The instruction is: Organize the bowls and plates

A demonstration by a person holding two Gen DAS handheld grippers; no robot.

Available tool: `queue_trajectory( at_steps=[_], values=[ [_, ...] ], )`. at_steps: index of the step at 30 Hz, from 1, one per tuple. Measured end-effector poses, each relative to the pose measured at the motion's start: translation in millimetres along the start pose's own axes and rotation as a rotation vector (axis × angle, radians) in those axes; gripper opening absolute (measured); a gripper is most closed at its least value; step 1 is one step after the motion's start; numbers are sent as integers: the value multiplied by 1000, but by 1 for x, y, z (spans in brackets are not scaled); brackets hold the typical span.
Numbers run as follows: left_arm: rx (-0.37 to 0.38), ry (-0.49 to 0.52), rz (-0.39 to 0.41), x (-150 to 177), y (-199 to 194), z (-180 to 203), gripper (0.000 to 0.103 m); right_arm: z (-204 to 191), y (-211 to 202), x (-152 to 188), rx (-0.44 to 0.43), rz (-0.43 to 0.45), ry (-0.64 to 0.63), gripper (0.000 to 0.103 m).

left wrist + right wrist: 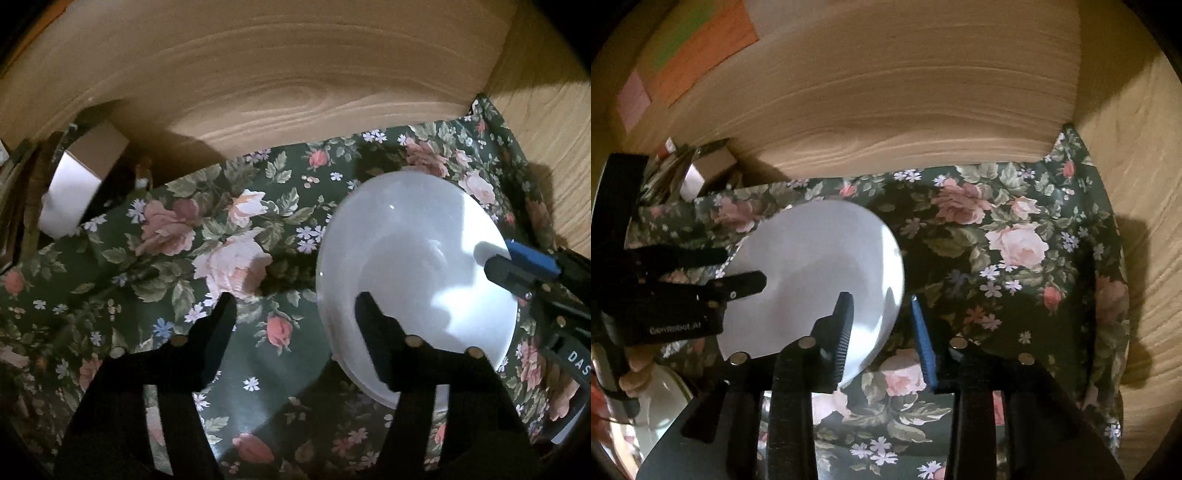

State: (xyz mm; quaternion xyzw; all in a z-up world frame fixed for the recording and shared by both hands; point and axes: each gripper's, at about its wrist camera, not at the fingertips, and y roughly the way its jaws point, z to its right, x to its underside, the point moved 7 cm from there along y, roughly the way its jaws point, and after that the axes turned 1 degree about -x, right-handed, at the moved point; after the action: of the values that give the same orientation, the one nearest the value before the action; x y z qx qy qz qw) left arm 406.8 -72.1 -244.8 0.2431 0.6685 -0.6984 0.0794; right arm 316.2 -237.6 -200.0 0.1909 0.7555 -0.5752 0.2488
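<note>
Two grippers frame one white plate that lies on the floral cloth lining your wooden shelf. Your left gripper hangs with its fingers parted; one finger sits over the plate's near rim and the other over bare cloth, so nothing is pinched between them. From the right wrist camera, your right gripper also stands with a gap between its fingers: the black one overlaps the plate's edge, the blue-padded one is over the cloth just beside it. Whether that black finger touches the plate or only hovers above it is hard to tell in the blur. A small pale box sits in the shelf's far left corner, well apart from the plate.
</note>
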Motion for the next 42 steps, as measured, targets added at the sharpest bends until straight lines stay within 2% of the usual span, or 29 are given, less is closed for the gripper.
queue_trajectory(
  at_steps=[5, 7, 11, 13, 17, 22, 33, 42],
  values=[
    [36, -5, -41, 5, 10, 7, 43, 1, 29, 3, -47, -55, 45, 32],
    [47, -12, -44, 5, 12, 9, 38, 1, 30, 5, -68, -57, 65, 32],
    [62, 14, -46, 5, 14, 17, 22, -1, 32, 7, -91, -65, 75, 32],
    [66, 23, -44, 5, 16, 21, 17, -5, 33, 7, -117, -61, 75, 25],
    [42, 30, -30, 6, 15, 24, 17, -9, 31, 7, -79, -52, 58, 21],
    [43, -9, -35, 9, 8, 18, 18, -14, 22, 7, -92, -43, 58, 21],
    [32, -32, 52, 19, -46, 5, 18, -39, -22, 0, -105, 46, 24, 21],
    [15, -62, 101, 39, -87, -9, 17, -64, -46, 2, -137, 91, -1, 21]
  ],
)
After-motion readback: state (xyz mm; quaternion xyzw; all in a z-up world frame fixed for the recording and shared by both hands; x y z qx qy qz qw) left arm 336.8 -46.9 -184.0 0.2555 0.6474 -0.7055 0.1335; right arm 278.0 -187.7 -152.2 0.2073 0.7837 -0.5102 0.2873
